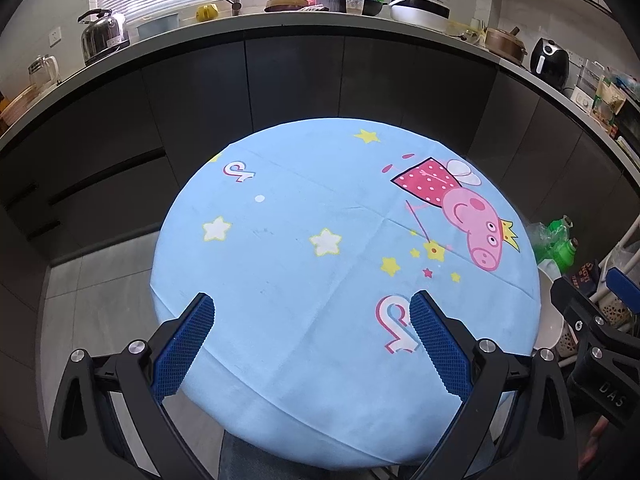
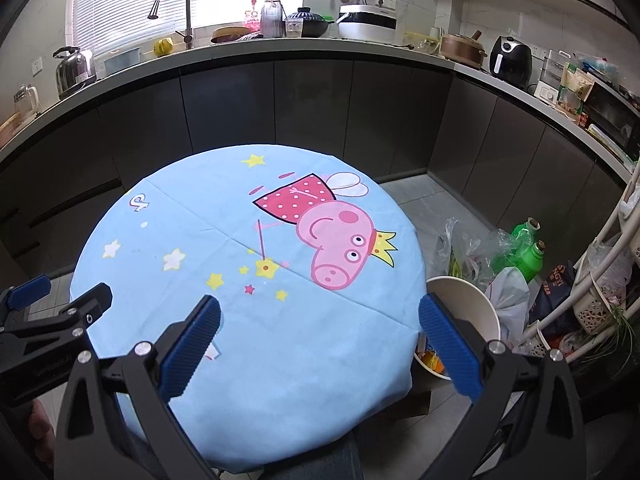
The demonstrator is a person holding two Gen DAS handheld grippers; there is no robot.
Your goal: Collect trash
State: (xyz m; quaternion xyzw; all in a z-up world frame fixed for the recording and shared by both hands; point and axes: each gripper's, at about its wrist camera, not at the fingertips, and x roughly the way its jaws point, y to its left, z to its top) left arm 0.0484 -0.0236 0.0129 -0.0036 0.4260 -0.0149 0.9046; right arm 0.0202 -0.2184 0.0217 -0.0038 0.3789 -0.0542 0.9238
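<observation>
While both grippers hover with fingers spread wide and empty, the left gripper (image 1: 312, 312) and right gripper (image 2: 320, 316) face a bare blue cartoon tablecloth (image 2: 224, 364). Beside the table on the floor, a white bin (image 2: 476, 304) holds orange and yellow trash (image 2: 430, 360), near green bottles (image 2: 528, 256) among plastic bags (image 2: 472, 248).

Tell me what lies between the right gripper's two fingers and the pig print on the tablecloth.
Only bare blue tablecloth with small printed stars, no trash, lies between the right gripper and the pig print; the right wrist view shows it.
</observation>
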